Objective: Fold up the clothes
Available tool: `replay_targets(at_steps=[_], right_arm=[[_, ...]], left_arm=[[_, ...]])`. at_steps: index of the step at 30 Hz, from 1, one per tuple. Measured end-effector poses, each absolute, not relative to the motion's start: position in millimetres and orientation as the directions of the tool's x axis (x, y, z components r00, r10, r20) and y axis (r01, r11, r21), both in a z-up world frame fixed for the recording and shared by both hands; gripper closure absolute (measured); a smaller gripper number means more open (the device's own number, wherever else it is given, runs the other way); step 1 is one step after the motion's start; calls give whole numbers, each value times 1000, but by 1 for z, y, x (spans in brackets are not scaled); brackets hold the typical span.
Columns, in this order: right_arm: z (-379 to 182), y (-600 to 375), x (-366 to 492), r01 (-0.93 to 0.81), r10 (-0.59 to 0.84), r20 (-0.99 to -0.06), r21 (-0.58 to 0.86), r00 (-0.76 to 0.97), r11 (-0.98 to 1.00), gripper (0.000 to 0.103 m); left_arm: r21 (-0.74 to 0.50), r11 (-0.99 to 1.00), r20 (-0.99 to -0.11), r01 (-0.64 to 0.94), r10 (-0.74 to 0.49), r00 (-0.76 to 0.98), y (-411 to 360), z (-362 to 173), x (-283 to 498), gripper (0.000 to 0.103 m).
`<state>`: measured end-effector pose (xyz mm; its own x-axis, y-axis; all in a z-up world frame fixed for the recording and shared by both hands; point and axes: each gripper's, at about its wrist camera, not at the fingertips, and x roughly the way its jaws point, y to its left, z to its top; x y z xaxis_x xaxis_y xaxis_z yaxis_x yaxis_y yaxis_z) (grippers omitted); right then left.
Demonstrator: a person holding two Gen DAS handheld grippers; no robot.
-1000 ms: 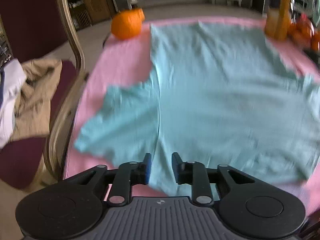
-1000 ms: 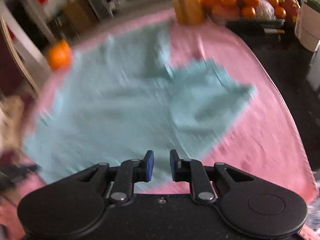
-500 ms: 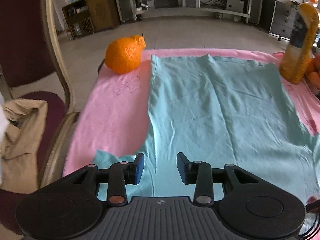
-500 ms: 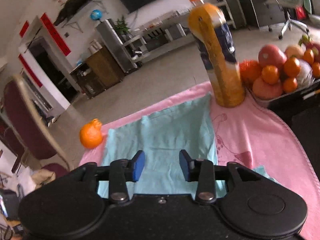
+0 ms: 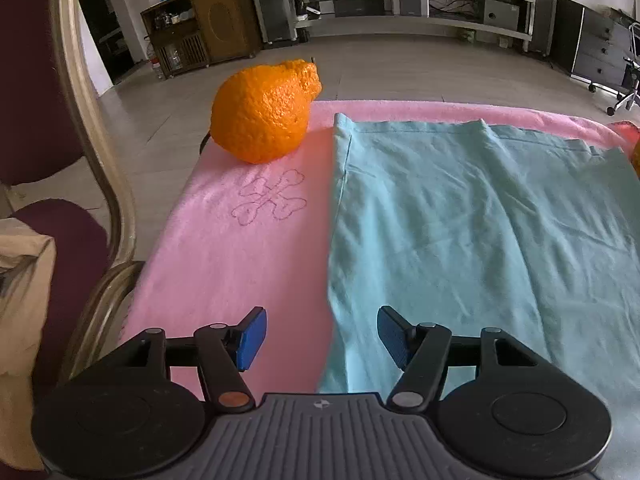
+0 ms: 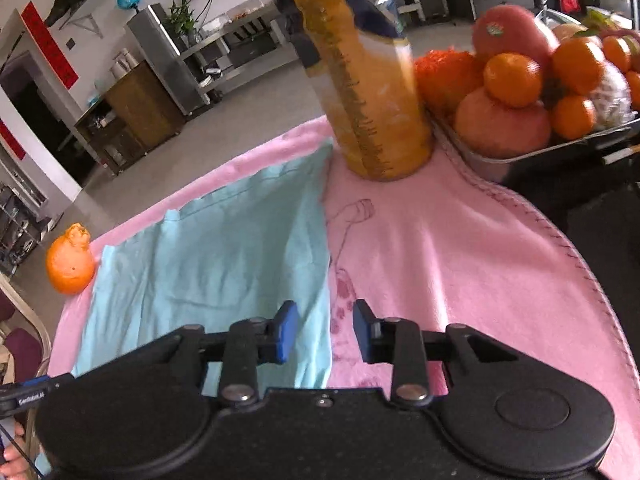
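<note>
Two grippers hover over the blue garment (image 5: 460,220) on the pink towel (image 5: 248,248). Left gripper (image 5: 318,334), just opened wide, straddles its left edge at lower centre; right gripper (image 6: 322,330), narrowing and empty, straddles its right edge.

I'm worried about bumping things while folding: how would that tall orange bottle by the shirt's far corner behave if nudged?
The bottle is tall on a narrow base, so it would probably tip rather than slide. It stands on the soft pink towel, likely unsteady footing. It looks nearly full, so probably heavy; falling, it might hit the fruit tray.
</note>
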<state>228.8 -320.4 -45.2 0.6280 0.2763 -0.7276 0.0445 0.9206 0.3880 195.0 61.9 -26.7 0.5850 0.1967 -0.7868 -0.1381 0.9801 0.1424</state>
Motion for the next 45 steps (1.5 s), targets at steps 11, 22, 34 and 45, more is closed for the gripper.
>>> replay_targets(at_steps=[11, 22, 34, 45], right_arm=[[-60, -284, 242, 48, 76, -774, 137, 629, 989, 102], [-15, -287, 195, 69, 166, -708, 290, 686, 954, 85], [28, -276, 138, 10, 261, -607, 406, 751, 914, 68], [13, -270, 150, 16, 280, -643, 414, 713, 910, 66]], left_arm=[[138, 982, -801, -129, 188, 569, 60, -37, 197, 72], [0, 997, -795, -78, 47, 604, 33, 16, 166, 9], [-3, 995, -805, -100, 57, 591, 28, 9, 136, 10], [-96, 993, -825, -62, -44, 564, 24, 6, 149, 21]])
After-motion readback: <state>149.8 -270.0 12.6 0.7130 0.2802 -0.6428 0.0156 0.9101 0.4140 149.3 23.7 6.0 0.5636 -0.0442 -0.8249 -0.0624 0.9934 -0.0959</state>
